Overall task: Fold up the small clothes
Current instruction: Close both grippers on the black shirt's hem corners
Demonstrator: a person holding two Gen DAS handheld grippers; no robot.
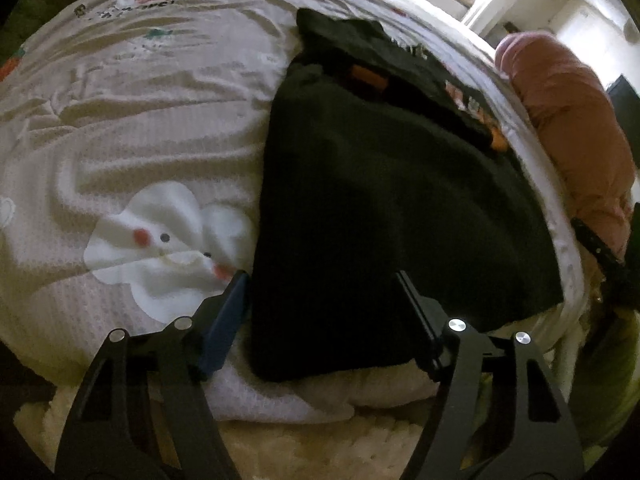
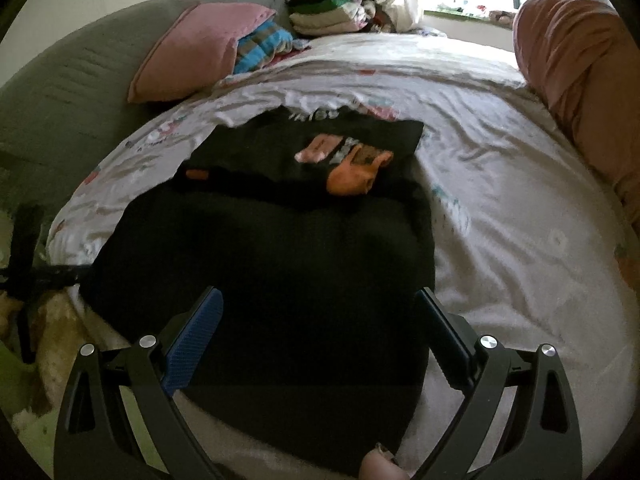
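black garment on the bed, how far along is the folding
Done, apparently: the black garment lies flat on the bed sheet with fairly straight side edges, perhaps partly folded; I cannot tell how many folds. In hand: nothing. The left gripper and right gripper are both open above its near edge. Left: the next fold, plus the small orange piece and pink piece lying on the dark cloth beyond.
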